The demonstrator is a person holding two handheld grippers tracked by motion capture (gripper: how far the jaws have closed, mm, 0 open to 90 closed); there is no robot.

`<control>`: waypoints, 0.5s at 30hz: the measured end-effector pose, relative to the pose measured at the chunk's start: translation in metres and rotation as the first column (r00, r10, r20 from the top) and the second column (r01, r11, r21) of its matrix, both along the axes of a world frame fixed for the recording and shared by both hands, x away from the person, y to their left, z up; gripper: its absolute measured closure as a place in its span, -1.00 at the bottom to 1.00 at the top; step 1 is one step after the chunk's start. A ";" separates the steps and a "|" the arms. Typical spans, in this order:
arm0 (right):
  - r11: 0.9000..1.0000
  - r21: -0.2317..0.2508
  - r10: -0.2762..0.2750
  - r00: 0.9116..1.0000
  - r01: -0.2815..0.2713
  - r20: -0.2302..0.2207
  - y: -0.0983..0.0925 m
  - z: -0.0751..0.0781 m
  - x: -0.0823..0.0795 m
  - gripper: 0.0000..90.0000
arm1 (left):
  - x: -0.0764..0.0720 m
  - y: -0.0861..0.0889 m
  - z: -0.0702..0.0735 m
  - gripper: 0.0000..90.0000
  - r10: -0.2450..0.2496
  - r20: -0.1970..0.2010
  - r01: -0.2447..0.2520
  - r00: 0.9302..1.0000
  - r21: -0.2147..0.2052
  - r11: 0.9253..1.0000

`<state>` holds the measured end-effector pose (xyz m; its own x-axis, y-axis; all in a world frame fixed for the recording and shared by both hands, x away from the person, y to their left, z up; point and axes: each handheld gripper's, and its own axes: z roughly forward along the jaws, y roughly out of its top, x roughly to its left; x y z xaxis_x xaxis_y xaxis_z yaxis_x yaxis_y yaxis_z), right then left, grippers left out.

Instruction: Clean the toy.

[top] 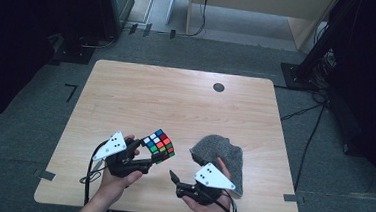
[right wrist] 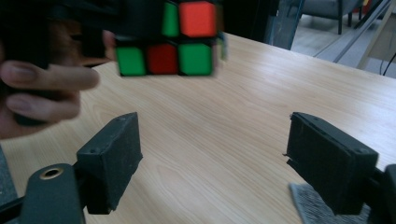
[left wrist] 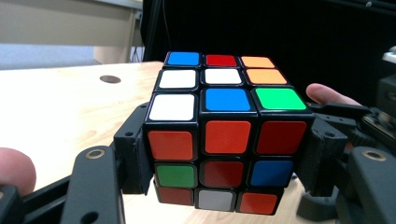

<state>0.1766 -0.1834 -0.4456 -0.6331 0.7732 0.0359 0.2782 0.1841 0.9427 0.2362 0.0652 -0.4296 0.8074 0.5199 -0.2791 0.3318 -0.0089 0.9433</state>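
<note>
Low in the high view, left of centre, the left gripper (top: 148, 158) clamps the cube (top: 159, 146) between its jaws, lifted off the table (top: 176, 105). In the left gripper view the cube (left wrist: 223, 135) sits mid-frame, a pad pressed on each side. The right gripper (top: 173, 177), lower centre, has its jaws wide and empty, with the cube up and to their left. A grey cloth (top: 222, 156) lies to the right.

One puzzle cube (top: 158, 145), one grey cloth (top: 221, 156), two grippers, the left (top: 148, 163) and the right (top: 172, 177), and one tabletop (top: 176, 100) with one dark round hole (top: 219, 87).
</note>
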 end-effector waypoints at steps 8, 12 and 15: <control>0.999 0.028 -0.024 0.999 0.023 0.028 0.022 -0.003 -0.008 -0.57 | -0.008 -0.017 -0.004 -0.24 -0.019 -0.037 0.018 0.999 -0.003 1.000; 0.997 0.047 -0.067 0.997 0.065 0.031 0.023 -0.005 -0.009 -0.50 | -0.011 -0.022 -0.003 -0.25 -0.040 -0.050 0.040 0.998 -0.015 0.999; 0.995 0.055 -0.087 0.996 0.085 0.036 0.021 -0.005 -0.009 -0.44 | -0.013 -0.025 -0.003 -0.25 -0.054 -0.054 0.053 0.997 -0.018 0.998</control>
